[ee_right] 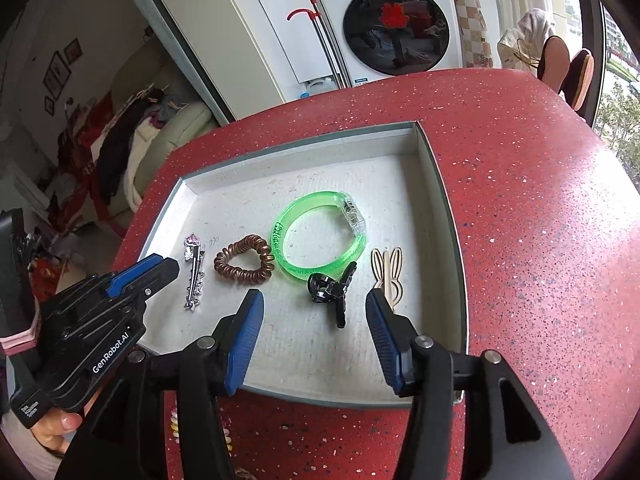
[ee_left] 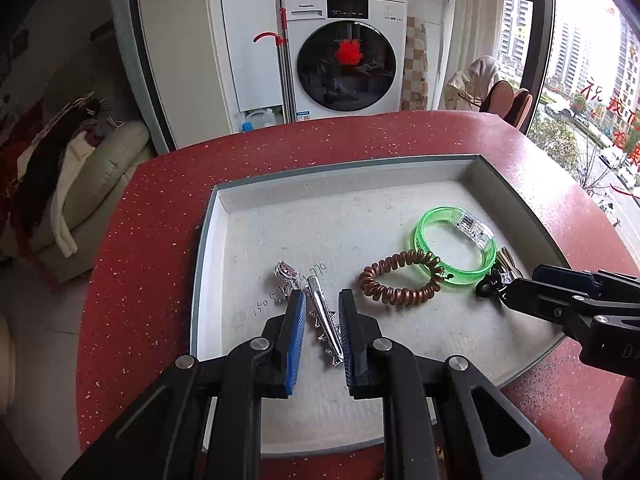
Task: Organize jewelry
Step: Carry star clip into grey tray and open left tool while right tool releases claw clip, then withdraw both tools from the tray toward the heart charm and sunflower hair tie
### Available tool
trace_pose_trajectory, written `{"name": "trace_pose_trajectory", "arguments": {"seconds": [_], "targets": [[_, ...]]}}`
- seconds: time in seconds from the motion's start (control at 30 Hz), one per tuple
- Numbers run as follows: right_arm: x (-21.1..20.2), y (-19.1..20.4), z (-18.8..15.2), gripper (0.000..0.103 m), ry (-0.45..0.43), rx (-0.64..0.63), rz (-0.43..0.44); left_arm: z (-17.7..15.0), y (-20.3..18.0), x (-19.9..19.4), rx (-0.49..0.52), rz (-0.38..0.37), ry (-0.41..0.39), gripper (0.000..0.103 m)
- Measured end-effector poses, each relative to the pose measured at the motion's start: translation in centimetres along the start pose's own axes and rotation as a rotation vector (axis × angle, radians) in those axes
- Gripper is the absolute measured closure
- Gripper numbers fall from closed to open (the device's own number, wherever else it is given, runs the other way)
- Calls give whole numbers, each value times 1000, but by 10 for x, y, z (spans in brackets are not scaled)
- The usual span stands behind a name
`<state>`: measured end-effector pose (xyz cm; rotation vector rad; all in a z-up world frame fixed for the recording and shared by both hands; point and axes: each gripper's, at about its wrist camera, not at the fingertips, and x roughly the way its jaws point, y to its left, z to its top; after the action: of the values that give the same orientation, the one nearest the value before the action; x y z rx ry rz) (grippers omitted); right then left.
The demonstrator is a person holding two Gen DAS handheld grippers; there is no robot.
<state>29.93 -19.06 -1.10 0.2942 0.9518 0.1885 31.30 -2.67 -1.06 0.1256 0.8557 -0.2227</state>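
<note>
Silver hair clip [ee_left: 322,320] lies lengthwise between the left claw [ee_left: 322,300], narrowly parted, pads not pressing it, jewelled end pointing away. Right claw [ee_right: 315,300] gapes released around the black claw clip [ee_right: 330,288] in the tray [ee_right: 440,208].

In the left wrist view the right hand-held gripper [ee_left: 516,280] is covering most of the black claw clip [ee_left: 486,286] and the wooden clip behind it. The silver hair clip [ee_left: 322,320] is running partly behind a blue pad. The handwriting on the tray floor [ee_left: 280,296] is staying too small to read. In the right wrist view the tray's near corner [ee_right: 460,396] is hiding behind the gripper.
</note>
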Motion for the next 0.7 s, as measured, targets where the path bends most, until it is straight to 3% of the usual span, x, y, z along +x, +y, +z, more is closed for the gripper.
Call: {"name": "trace_pose_trajectory", "arguments": {"seconds": [0.1,0.17,0.2,0.3,0.5,0.57,0.7], "targets": [[-9,1,-3,42,-13,10,12,-2,0,-8,-5,-1,-13,67],[-15,2,-5,42,-21,18,19,-3,0,-15,-11,1,-21,36],[-18,3,-6,41,-24,22,23,-5,1,-21,-21,8,-36,1],[-25,4,-11,35,-31,31,33,-8,3,-40,-39,17,-93,0],[-40,10,-25,28,-42,28,44,-16,9,-59,-55,3,-94,0],[-46,10,-30,17,-51,31,37,-21,11,-63,-65,0,-90,0],[-55,7,-45,16,-62,43,42,-34,19,-70,-89,-14,-68,0]]}}
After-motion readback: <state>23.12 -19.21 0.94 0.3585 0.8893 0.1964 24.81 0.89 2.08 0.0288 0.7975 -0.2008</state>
